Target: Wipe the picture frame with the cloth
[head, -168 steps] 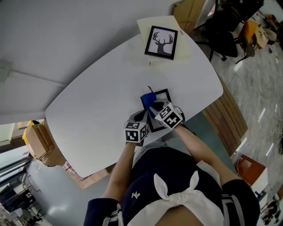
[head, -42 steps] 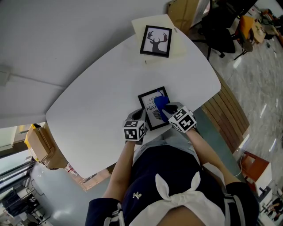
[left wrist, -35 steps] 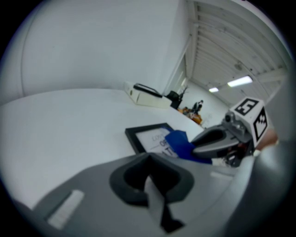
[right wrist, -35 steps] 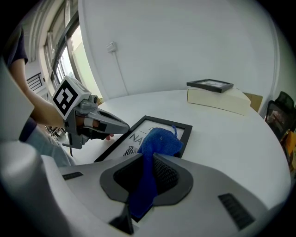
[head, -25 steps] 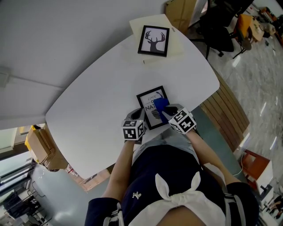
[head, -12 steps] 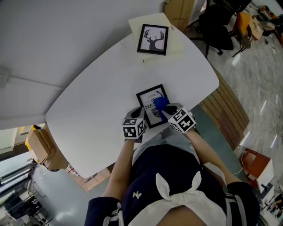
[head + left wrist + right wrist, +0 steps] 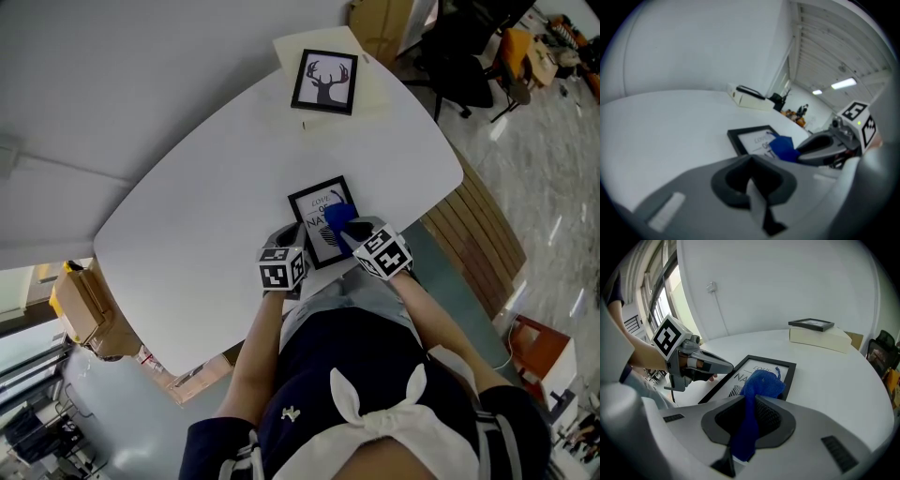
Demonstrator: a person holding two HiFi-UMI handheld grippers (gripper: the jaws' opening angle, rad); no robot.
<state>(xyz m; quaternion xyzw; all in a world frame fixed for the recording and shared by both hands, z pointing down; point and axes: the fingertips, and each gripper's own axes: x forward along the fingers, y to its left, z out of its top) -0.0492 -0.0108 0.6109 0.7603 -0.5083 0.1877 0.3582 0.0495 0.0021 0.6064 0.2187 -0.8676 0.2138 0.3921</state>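
Observation:
A black picture frame [image 7: 317,217] with a white print lies flat near the front edge of the white table [image 7: 206,206]. My right gripper [image 7: 349,228] is shut on a blue cloth [image 7: 338,217], which rests on the right half of the glass. In the right gripper view the blue cloth [image 7: 761,384] hangs between the jaws over the picture frame [image 7: 787,365]. My left gripper [image 7: 292,236] is shut, its tip at the frame's left edge. The left gripper view shows the picture frame [image 7: 752,138], the blue cloth [image 7: 783,147] and the right gripper's fingers [image 7: 820,144].
A second frame with a deer print [image 7: 324,81] lies on a cream box [image 7: 373,94] at the table's far end. Office chairs [image 7: 469,66] stand beyond the right corner. A cardboard box [image 7: 80,302] sits on the floor at left.
Several seconds ago the cloth lay on the frame's far left corner; it now sits on the right half. Over the last second both grippers have barely moved.

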